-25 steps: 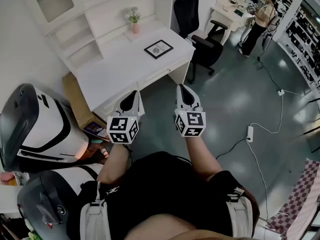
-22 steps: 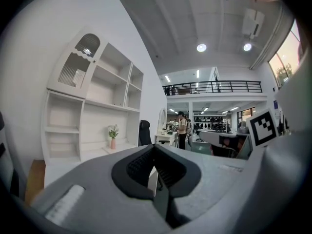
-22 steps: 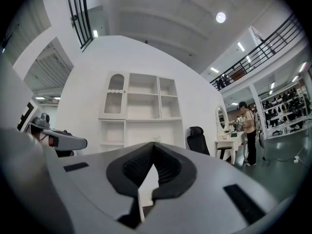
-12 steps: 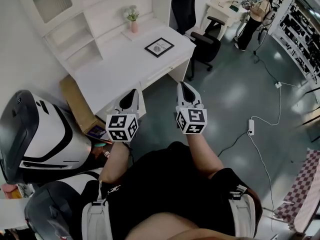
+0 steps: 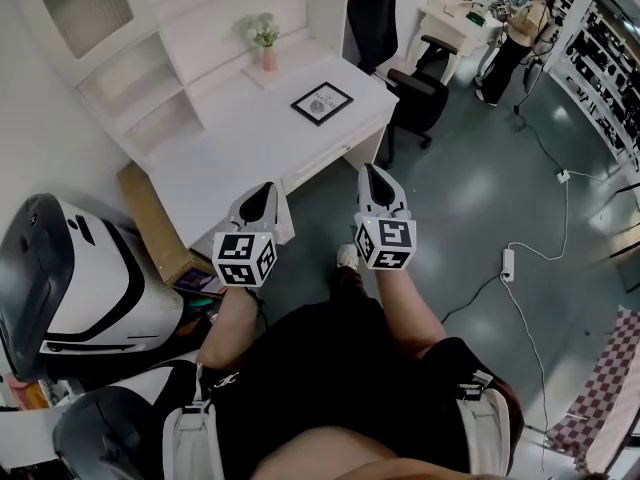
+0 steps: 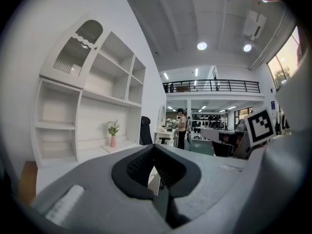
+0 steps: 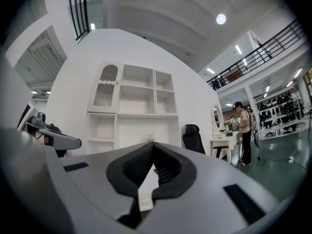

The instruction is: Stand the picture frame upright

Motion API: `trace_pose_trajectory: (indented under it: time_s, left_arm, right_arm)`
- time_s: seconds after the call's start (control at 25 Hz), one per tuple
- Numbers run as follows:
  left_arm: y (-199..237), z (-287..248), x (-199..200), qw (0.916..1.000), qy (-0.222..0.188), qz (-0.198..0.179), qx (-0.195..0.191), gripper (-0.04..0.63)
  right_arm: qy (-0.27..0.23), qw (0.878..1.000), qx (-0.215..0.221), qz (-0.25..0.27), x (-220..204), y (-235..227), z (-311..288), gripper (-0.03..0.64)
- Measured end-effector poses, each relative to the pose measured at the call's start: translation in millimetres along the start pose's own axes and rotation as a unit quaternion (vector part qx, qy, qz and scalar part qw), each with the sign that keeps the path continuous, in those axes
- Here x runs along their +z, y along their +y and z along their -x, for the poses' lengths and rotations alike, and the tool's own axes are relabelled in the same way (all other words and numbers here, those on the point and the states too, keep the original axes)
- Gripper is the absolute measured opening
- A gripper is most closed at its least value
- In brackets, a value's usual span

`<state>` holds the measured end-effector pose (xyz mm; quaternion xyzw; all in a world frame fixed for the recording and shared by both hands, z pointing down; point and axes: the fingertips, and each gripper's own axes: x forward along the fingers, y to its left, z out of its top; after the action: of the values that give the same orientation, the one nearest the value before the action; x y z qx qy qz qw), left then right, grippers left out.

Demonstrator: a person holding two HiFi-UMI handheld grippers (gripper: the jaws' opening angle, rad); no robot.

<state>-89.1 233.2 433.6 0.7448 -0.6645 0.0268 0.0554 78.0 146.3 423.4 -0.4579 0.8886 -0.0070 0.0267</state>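
At the far left we see a glossy white-and-black moulded shell (image 5: pixel 80 268) and a flat cardboard box (image 5: pixel 150 203) beside the smooth white desk (image 5: pixel 220 143). Our left gripper (image 5: pixel 264 193) hangs short of the desk, jaws pressed together on nothing. On the desktop, near a pink vase (image 5: pixel 269 56), the black-rimmed picture frame (image 5: pixel 321 102) lies flat towards the right end. Our right gripper (image 5: pixel 372 176) is likewise closed and empty. A padded black chair (image 5: pixel 405 83) stands just beside the desk.

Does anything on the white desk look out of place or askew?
Yes. The picture frame lies flat, face up, on the desk instead of standing. The flower vase behind it stands upright; nothing looks spilled.
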Motion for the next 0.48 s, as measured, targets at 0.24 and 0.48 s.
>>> trace_pose_trajectory:
  time_s: [0.24, 0.48]
  left_arm:
    - [22, -76, 10, 0.9998, 0.006, -0.018, 0.011, 0.015]
    - [34, -169, 33, 0.9995, 0.015, -0.019, 0.020, 0.015]
  right_arm:
    - [-0.008, 1.000, 0.000, -0.016, -7, -42, -73, 0.002]
    - [0.010, 1.000, 0.018, -0.022, -14, -91, -160, 0.002]
